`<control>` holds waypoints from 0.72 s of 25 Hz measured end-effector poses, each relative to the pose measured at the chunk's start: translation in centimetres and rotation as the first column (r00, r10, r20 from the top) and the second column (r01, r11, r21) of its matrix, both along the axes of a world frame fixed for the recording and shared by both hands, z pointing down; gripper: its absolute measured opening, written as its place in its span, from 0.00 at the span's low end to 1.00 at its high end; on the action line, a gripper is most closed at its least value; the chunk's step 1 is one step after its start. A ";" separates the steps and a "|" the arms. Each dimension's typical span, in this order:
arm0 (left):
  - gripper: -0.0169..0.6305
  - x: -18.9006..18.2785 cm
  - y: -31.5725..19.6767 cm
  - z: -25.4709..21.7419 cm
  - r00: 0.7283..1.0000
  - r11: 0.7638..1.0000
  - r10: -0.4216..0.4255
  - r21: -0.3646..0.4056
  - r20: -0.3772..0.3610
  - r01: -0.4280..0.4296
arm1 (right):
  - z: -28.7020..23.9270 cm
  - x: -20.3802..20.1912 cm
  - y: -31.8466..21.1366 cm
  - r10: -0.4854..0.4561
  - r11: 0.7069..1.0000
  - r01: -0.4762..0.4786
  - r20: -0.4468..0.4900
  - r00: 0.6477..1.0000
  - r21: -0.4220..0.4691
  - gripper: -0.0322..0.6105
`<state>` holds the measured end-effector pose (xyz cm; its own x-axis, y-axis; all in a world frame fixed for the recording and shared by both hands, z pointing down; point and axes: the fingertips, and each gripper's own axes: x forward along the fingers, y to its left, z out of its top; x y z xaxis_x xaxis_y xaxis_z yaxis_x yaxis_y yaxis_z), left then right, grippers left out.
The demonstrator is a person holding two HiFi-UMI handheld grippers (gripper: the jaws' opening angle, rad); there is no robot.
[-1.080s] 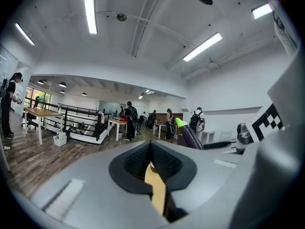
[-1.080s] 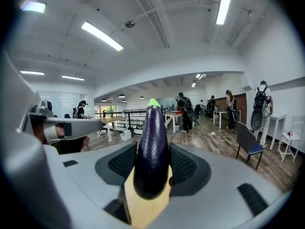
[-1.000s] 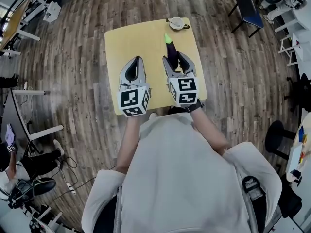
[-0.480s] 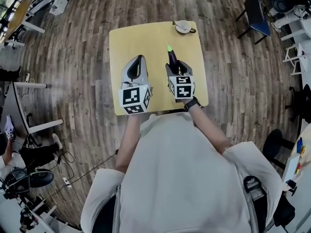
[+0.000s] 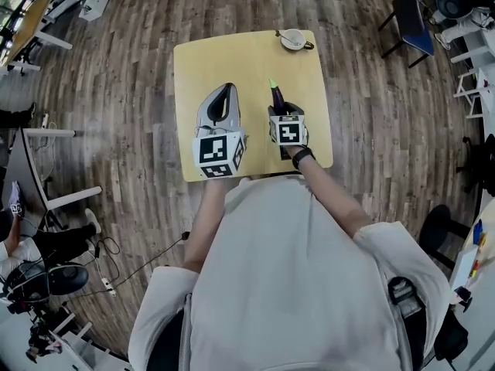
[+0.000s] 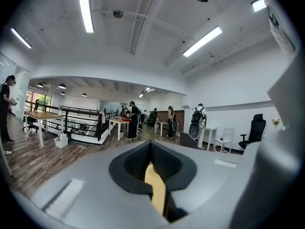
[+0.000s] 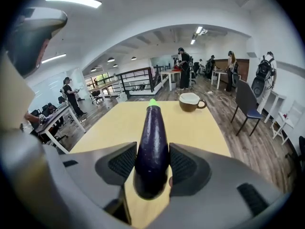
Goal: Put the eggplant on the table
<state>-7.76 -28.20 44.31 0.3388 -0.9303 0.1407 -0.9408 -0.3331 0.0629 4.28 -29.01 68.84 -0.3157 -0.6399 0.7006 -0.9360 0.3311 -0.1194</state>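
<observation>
A dark purple eggplant (image 7: 152,142) with a green tip is clamped between the pads of my right gripper (image 7: 152,156) and sticks out forward over the yellow table (image 7: 109,123). In the head view the eggplant (image 5: 275,97) pokes out ahead of the right gripper (image 5: 278,110), right of the table's (image 5: 201,60) middle. Whether it touches the tabletop I cannot tell. My left gripper (image 5: 226,88) hovers beside it on the left, its jaws shut and empty. In its own view the left gripper (image 6: 150,144) points out level into the room.
A brown cup with a white inside (image 5: 292,39) stands on a saucer at the table's far right corner, also seen as the cup (image 7: 190,101) ahead of the eggplant. Wooden floor surrounds the small table. A dark chair (image 7: 248,104) stands to the right.
My right gripper has come down toward the table with the eggplant and tilted further downward. The left gripper has stayed in place.
</observation>
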 end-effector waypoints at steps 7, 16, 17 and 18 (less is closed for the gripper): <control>0.04 0.6 -0.4 -0.8 1.000 1.000 0.000 0.024 0.000 0.000 | 4.1 0.6 0.1 -0.011 0.995 0.007 -0.040 0.999 -0.103 0.38; 0.04 -0.2 -0.9 -1.0 1.000 0.999 -0.025 0.036 0.002 0.025 | 8.1 0.4 0.7 0.004 0.970 -0.013 -0.037 0.999 -0.243 0.38; 0.04 -0.3 -1.0 -0.9 1.000 0.999 -0.030 0.037 0.002 0.030 | 8.5 0.4 0.8 0.007 0.967 -0.016 -0.035 0.999 -0.253 0.38; 0.04 -0.4 -1.0 -0.9 0.999 0.999 -0.033 0.038 0.002 0.033 | 8.8 0.5 0.9 0.009 0.965 -0.017 -0.033 0.999 -0.262 0.38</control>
